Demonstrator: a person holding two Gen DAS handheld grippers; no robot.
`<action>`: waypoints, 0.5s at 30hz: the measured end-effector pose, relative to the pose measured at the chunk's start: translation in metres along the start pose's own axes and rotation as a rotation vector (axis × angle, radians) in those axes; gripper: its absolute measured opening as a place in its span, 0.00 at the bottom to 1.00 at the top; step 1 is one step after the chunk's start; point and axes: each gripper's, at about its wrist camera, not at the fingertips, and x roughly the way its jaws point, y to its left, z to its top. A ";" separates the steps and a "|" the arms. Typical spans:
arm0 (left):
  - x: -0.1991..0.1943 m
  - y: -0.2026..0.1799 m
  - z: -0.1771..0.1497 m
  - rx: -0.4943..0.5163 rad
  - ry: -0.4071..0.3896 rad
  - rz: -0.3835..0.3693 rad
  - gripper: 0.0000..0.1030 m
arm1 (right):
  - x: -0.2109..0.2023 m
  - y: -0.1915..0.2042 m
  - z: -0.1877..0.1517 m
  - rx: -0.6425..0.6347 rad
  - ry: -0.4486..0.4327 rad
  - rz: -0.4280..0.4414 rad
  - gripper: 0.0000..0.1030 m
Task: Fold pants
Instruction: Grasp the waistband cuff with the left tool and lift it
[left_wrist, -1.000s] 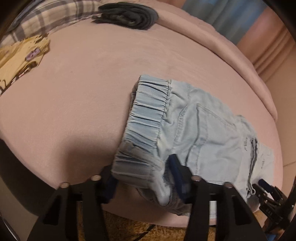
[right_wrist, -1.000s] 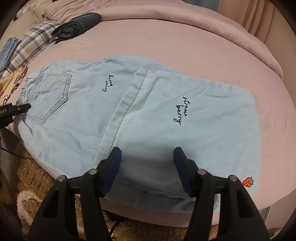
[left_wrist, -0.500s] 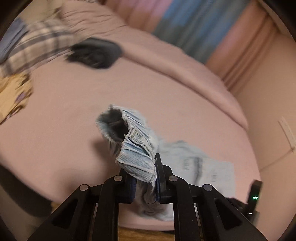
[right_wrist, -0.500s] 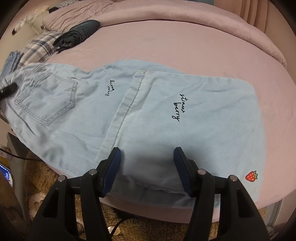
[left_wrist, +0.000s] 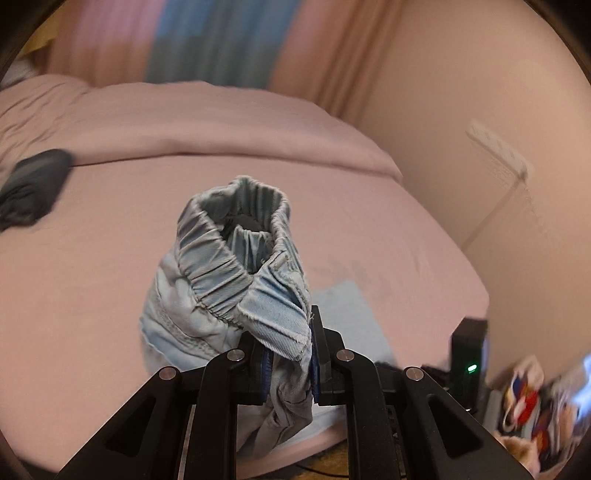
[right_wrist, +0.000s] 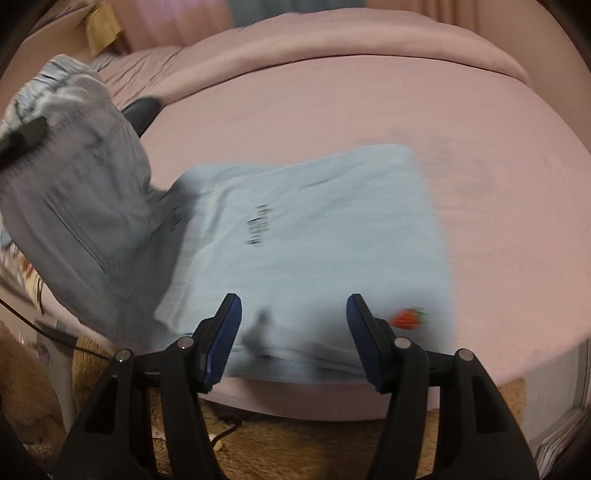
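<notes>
Bed (right_wrist: 369, 92): pants (right_wrist: 314, 229) leg end flat near its edge, waist end now lifted clear since a second ago. Fold-over underway, I'd say. Left tongs (left_wrist: 288, 363) clamp waistband (left_wrist: 236, 236); right tongs (right_wrist: 293, 339) wide, empty.

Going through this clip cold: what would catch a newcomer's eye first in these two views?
First, the elastic waistband of the light blue pants, bunched and lifted off the pink bed, clamped in the left tool at centre of the left wrist view. Next, in the right wrist view, the folded legs lie flat with a small red strawberry patch near the open, empty right tool.
</notes>
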 end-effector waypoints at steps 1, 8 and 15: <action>0.008 -0.006 0.001 0.022 0.016 -0.004 0.12 | -0.004 -0.005 -0.001 0.020 -0.007 -0.008 0.57; 0.107 -0.050 -0.024 0.151 0.239 -0.032 0.15 | -0.016 -0.058 -0.018 0.181 -0.010 -0.059 0.58; 0.129 -0.063 -0.034 0.145 0.306 -0.105 0.42 | -0.015 -0.074 -0.028 0.230 0.015 -0.046 0.58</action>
